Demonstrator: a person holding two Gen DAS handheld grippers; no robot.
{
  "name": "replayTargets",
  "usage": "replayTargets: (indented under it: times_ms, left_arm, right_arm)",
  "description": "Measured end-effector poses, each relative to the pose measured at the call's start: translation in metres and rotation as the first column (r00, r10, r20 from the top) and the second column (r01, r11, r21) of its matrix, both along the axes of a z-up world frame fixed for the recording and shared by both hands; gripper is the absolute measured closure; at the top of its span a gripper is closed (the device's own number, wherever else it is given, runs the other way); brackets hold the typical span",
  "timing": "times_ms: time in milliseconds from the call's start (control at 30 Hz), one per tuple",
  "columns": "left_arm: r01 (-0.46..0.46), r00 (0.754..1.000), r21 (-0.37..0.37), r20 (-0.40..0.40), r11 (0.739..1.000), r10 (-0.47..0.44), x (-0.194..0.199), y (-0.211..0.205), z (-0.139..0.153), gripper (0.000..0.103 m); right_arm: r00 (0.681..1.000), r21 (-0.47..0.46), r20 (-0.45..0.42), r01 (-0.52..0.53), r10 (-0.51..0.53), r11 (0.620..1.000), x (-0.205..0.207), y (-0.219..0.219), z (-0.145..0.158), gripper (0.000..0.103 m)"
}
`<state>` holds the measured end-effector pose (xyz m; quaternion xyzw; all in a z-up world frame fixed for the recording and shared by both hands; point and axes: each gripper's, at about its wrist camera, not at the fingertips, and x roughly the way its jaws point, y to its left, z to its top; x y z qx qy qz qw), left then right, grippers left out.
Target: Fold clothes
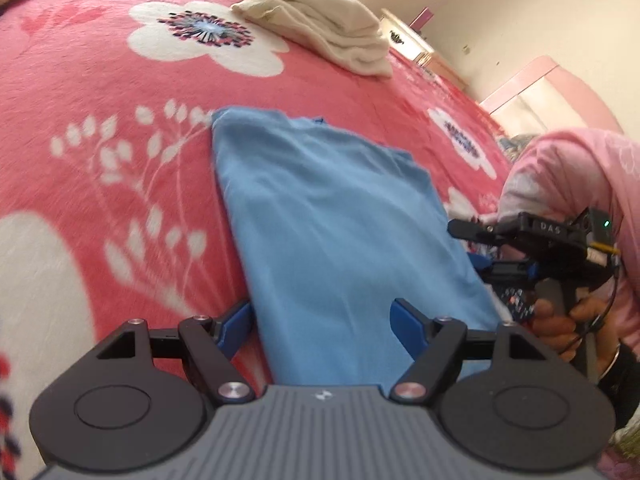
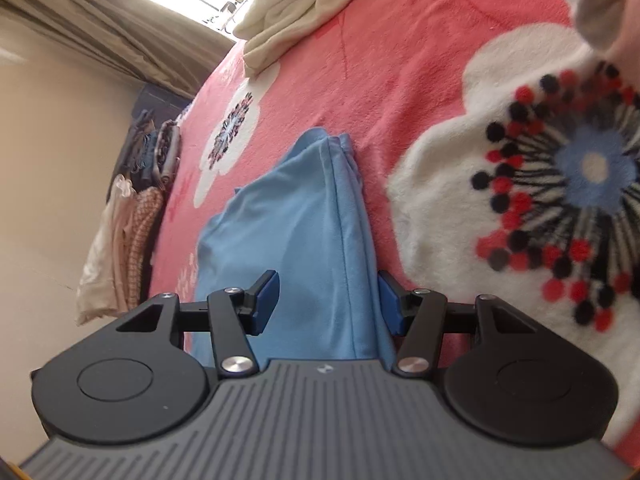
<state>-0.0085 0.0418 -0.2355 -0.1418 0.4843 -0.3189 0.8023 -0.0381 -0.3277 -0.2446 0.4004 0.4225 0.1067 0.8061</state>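
Folded blue garment (image 1: pixel 328 216): centre frame, flat on pink floral blanket (image 1: pixel 100 92). Left gripper (image 1: pixel 322 322) and right gripper (image 2: pixel 328 300): jaws apart, straddling its near edges, grasping nothing. Cream folded towel (image 1: pixel 320 28): upper centre.

This is a bedroom in a home. A big bed (image 1: pixel 100 80) fills the view ahead of the jaws — it has a soft pink blanket (image 2: pixel 400 80) with white flowers on it. Far beyond the jaws a folded cream cloth (image 1: pixel 320 28) lies on the bed. To the left of the right jaws, clothes (image 2: pixel 120 240) hang by a plain wall, and a brown curtain (image 2: pixel 100 20) hangs by a bright window. To the right of the left jaws stands pink furniture (image 1: pixel 536 84) — like a cupboard.
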Motion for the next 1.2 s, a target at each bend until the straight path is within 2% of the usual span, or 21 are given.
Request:
replayTargets:
  times_ms: [200, 300, 400, 467, 567, 633, 700, 767, 800, 833, 933, 1067, 1200]
  left_arm:
    - [-0.003, 1.000, -0.093, -0.003, 0.996, 0.002, 0.039, -0.005, -0.009, 0.030]
    - [0.009, 1.000, -0.125, -0.001, 0.992, -0.009, 0.058, -0.007, -0.014, 0.036]
    - [-0.012, 0.999, -0.173, -0.034, 0.985, 0.006, 0.066, -0.001, -0.020, 0.043]
    - [-0.021, 0.999, -0.191, -0.052, 0.981, 0.011, 0.065, 0.005, -0.023, 0.052]
    - [-0.034, 0.997, -0.219, -0.078, 0.975, 0.018, 0.062, 0.014, -0.027, 0.054]
    - [-0.048, 0.995, -0.222, -0.099, 0.974, 0.026, 0.070, 0.014, -0.030, 0.059]
    - [-0.061, 0.994, -0.212, -0.102, 0.975, 0.040, 0.079, 0.009, -0.029, 0.064]
    - [-0.074, 0.993, -0.201, -0.104, 0.977, 0.054, 0.089, 0.003, -0.029, 0.076]
    - [-0.080, 0.993, -0.180, -0.101, 0.980, 0.063, 0.092, 0.000, -0.027, 0.081]
    - [-0.089, 0.993, -0.164, -0.097, 0.983, 0.074, 0.094, -0.002, -0.025, 0.089]
    - [-0.118, 0.991, -0.140, -0.080, 0.983, 0.108, 0.093, -0.004, -0.014, 0.094]
    - [-0.133, 0.991, -0.098, -0.019, 0.986, 0.132, 0.078, -0.008, 0.006, 0.095]
    - [-0.142, 0.988, -0.057, 0.047, 0.988, 0.144, 0.059, -0.012, 0.028, 0.096]
  right_arm:
    - [1.000, 0.013, 0.028, 0.008, -0.009, 1.000, 0.033, 0.008, -0.005, 0.049]
    - [0.998, 0.021, 0.050, 0.021, -0.022, 1.000, 0.049, 0.005, -0.006, 0.050]
    - [0.998, 0.052, 0.060, 0.024, -0.027, 0.998, 0.061, 0.001, -0.012, 0.050]
    - [0.998, 0.085, 0.065, 0.012, -0.018, 0.996, 0.061, -0.002, -0.015, 0.050]
    - [0.997, 0.150, 0.063, -0.056, 0.047, 0.987, 0.054, -0.001, -0.019, 0.050]
    - [0.993, 0.156, 0.068, -0.103, 0.093, 0.982, 0.051, 0.003, -0.020, 0.050]
    - [0.991, 0.129, 0.075, -0.121, 0.112, 0.984, 0.056, 0.006, -0.019, 0.051]
    - [0.992, 0.123, 0.086, -0.104, 0.094, 0.987, 0.068, 0.008, -0.017, 0.052]
    - [0.991, 0.104, 0.096, -0.101, 0.091, 0.989, 0.073, 0.011, -0.015, 0.058]
    - [0.990, 0.072, 0.106, -0.103, 0.095, 0.992, 0.077, 0.015, -0.011, 0.071]
    - [0.985, -0.034, 0.127, -0.116, 0.119, 0.993, 0.078, 0.032, 0.004, 0.090]
    - [0.976, -0.199, 0.160, -0.117, 0.150, 0.973, 0.062, 0.053, 0.030, 0.092]
    - [0.972, -0.292, 0.190, -0.080, 0.140, 0.953, 0.043, 0.067, 0.050, 0.093]
